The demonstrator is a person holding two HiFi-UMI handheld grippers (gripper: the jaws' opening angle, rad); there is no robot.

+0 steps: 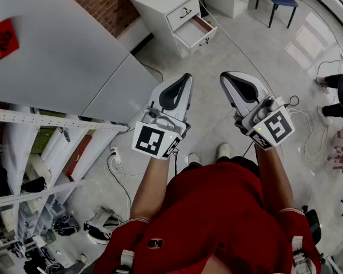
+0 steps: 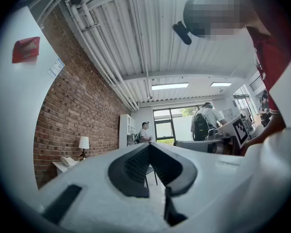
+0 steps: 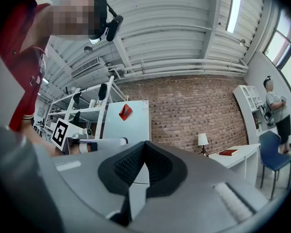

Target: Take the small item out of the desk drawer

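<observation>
Pale floor (image 1: 246, 44) — desk drawer (image 1: 195, 32) open ahead

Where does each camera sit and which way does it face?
Head view: on the person's head, facing steeply down; left gripper, right gripper, forearms, red shirt, open drawer ahead.
Left gripper view: on that gripper, tilted up past shut fingers to ceiling, brick wall; red sleeve right.
Right gripper view: on that gripper, past shut fingers to brick wall; red sleeve left.
Both gripper views share the wall and lamp.
</observation>
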